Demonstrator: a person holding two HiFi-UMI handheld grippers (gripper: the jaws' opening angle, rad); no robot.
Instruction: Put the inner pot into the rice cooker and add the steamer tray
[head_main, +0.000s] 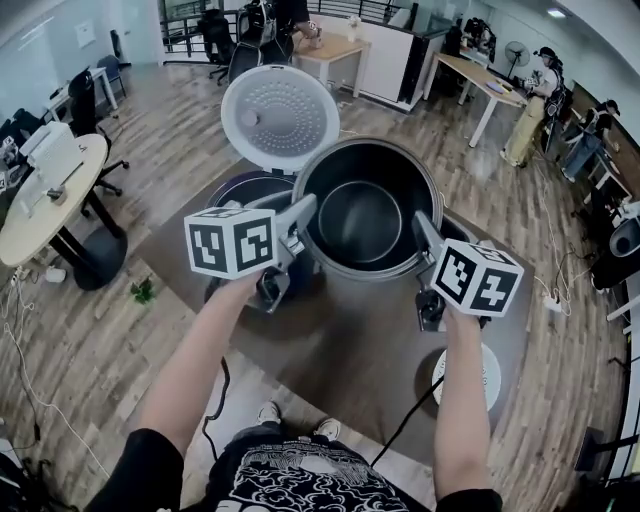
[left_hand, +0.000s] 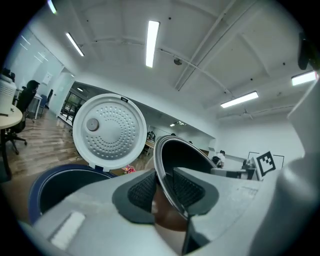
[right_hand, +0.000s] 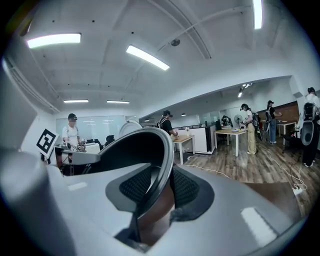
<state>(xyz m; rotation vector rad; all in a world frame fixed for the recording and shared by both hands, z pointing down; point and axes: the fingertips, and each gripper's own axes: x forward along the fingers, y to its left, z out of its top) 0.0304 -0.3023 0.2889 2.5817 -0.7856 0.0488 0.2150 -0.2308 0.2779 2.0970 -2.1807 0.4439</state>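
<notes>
The dark metal inner pot (head_main: 365, 205) hangs in the air above the table, a little right of the rice cooker (head_main: 240, 190). The cooker's dark blue body is open and its white perforated lid (head_main: 280, 118) stands up behind it. My left gripper (head_main: 305, 215) is shut on the pot's left rim and my right gripper (head_main: 425, 235) is shut on its right rim. In the left gripper view the rim (left_hand: 167, 165) runs between the ribbed pads, with the lid (left_hand: 109, 131) and cooker body (left_hand: 55, 187) beyond. The right gripper view shows the rim (right_hand: 162, 155) clamped likewise.
A white round object (head_main: 487, 375), perhaps the steamer tray, lies at the brown table's (head_main: 350, 340) near right, partly behind my right arm. A cable (head_main: 405, 425) hangs off the front edge. Desks, chairs and several people stand around the room.
</notes>
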